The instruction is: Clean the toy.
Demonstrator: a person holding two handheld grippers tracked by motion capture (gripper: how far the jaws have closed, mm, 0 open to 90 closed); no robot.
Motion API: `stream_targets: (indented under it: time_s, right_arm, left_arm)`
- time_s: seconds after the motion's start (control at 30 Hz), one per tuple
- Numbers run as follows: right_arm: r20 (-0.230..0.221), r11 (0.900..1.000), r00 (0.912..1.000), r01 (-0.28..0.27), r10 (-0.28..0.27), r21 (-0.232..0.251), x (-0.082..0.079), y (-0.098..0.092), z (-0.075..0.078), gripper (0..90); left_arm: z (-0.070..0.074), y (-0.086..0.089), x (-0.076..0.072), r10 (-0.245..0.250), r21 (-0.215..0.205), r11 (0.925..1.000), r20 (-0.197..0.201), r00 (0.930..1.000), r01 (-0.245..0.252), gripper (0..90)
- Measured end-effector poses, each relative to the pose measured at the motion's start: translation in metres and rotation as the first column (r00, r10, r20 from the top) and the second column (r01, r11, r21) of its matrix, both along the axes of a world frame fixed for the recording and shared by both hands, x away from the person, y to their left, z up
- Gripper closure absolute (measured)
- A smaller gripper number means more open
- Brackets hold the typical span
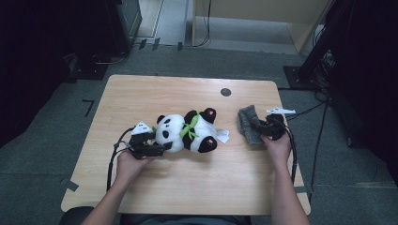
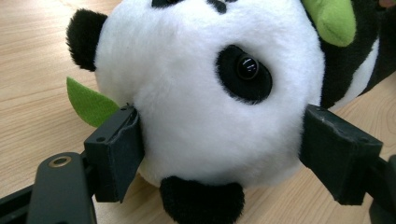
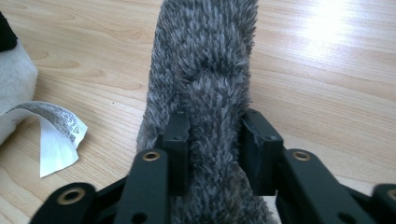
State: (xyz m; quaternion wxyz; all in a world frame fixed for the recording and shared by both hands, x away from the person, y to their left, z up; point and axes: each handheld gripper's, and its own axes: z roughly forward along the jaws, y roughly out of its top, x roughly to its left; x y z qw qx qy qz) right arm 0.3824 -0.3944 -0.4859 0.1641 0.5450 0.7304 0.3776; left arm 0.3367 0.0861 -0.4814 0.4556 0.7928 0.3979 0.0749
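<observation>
- Black-and-white plush panda (image 1: 187, 132) lies mid-table on the light wooden table (image 1: 155, 91), head toward nine o'clock.
- Left gripper (image 1: 159, 149) has its jaws either side of the panda's white head (image 2: 205, 93), pads against the fur.
- Grey fuzzy knitted cloth (image 1: 248, 123) lies at the panda's three o'clock.
- Right gripper (image 1: 261, 129) straddles a fold of the cloth (image 3: 210, 107), both pads touching it.
- White care label (image 3: 51, 133) lies between panda and cloth.

Black jaws on brass-riveted arms, black cables trailing.
</observation>
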Motion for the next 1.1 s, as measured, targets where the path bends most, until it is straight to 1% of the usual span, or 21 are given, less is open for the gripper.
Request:
stream_targets:
  time_s: [0.1,0.23,0.3,0.43,0.53,0.6,0.73,0.83,0.97,1.1]
  right_arm:
    - [-0.007,1.0,1.0,-0.001,0.001,-0.005,0.001,0.001,-0.002,60.0]
    - [-0.005,1.0,1.0,0.001,-0.001,0.001,0.001,0.001,-0.002,53.0]
    - [0.0,1.0,1.0,0.001,-0.001,0.004,0.001,0.001,0.0,52.4]
    - [0.016,1.0,0.9999,0.0,0.0,0.021,0.0,-0.001,0.004,46.6]
    - [0.039,1.0,0.9992,0.0,-0.001,0.021,-0.002,-0.002,0.007,44.6]
    - [0.046,0.999,0.9989,-0.001,-0.001,0.034,-0.004,-0.001,0.01,43.1]
    - [0.061,0.999,0.9981,-0.015,0.013,0.037,-0.007,0.002,0.015,38.7]
    - [0.069,0.999,0.9974,-0.026,0.023,0.042,-0.01,0.006,0.019,36.4]
    - [0.079,0.997,0.996,-0.047,0.042,0.067,-0.014,0.011,0.024,34.3]
    - [0.083,0.996,0.9949,-0.062,0.057,0.066,-0.019,0.017,0.027,32.3]
  left_arm:
    - [0.0,0.0,0.0,-0.004,0.002,1.0,0.004,1.0,0.004,18.5]
    - [0.0,0.001,0.0,-0.006,0.001,1.0,0.009,0.9999,0.006,18.2]
    - [-0.001,0.001,0.001,-0.007,0.0,1.0,0.011,0.9999,0.007,18.0]
    - [-0.001,0.001,0.001,-0.012,-0.004,0.9999,0.011,0.9999,0.012,17.6]
    - [-0.001,0.001,0.002,-0.013,-0.004,0.9999,0.009,0.9999,0.013,17.5]
    - [-0.001,0.001,0.002,-0.015,-0.003,0.9999,0.008,0.9998,0.015,17.5]
    - [0.001,0.002,0.003,-0.022,0.0,0.9998,-0.001,0.9998,0.022,17.5]
    - [0.0,0.002,0.004,-0.02,-0.01,0.9998,-0.007,0.9998,0.02,17.0]
    - [0.001,0.003,0.004,-0.018,-0.014,0.9997,-0.008,0.9998,0.018,16.8]
    - [0.001,0.002,0.004,-0.018,-0.012,0.9998,-0.006,0.9998,0.018,16.7]
